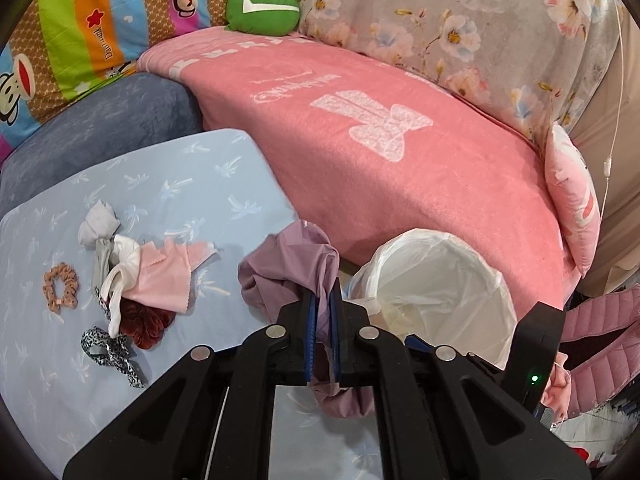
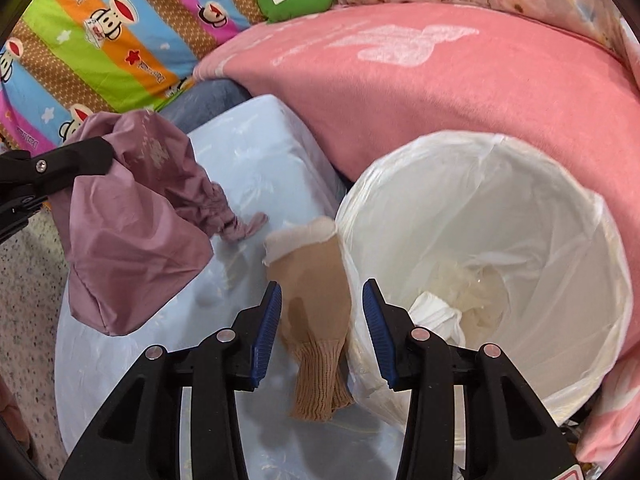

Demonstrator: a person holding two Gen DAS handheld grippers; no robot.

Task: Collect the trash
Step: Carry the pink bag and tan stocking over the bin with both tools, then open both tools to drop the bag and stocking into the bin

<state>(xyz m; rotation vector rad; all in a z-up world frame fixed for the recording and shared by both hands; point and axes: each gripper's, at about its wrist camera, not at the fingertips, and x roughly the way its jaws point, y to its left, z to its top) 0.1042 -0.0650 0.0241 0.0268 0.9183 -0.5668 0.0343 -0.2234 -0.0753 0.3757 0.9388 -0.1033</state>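
My left gripper (image 1: 323,300) is shut on a mauve cloth (image 1: 288,268) and holds it above the light blue table (image 1: 168,184), left of the white-lined trash bin (image 1: 432,280). In the right wrist view the same cloth (image 2: 132,232) hangs from the left gripper's arm (image 2: 60,166). My right gripper (image 2: 320,296) is open, its jaws on either side of a tan sock (image 2: 316,300) that lies on the table (image 2: 248,160) against the bin's rim (image 2: 400,160). The bin holds crumpled white trash (image 2: 436,312).
A pile of small cloth scraps (image 1: 152,276), a brown scrunchie (image 1: 60,286), a dark red piece (image 1: 146,322) and a black-and-white strip (image 1: 112,354) lie on the table's left. A pink blanket (image 1: 400,152) covers the sofa behind. A green cushion (image 1: 262,8) sits at the back.
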